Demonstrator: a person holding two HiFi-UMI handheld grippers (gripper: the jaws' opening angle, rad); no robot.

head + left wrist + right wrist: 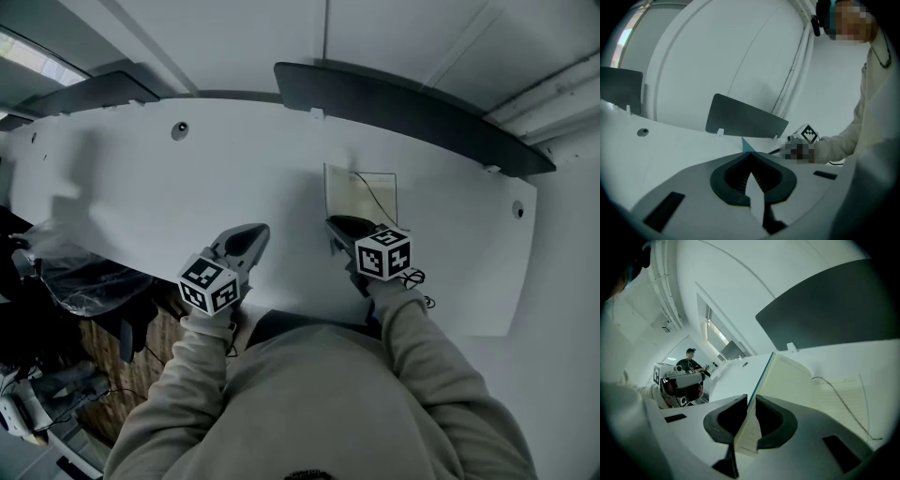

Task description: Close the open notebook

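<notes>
An open notebook (361, 192) lies on the white desk (169, 187) ahead of me, with cream ruled pages and a thin ribbon across the flat right page (843, 394). My right gripper (336, 225) (751, 401) is shut on the left cover and pages (787, 385), which stand lifted off the desk with their blue edge up. Left of it and apart from the notebook, my left gripper (253, 232) (750, 154) hangs over the desk's near part with jaws together and nothing in them. In the left gripper view only a teal corner of the notebook (747, 144) shows.
Dark divider panels (403, 103) (84, 94) stand along the desk's far edge. Round cable holes (179, 129) (517, 208) sit in the desktop. A chair with a plastic bag (84, 272) is below the desk's left edge. A person (689, 359) stands far off.
</notes>
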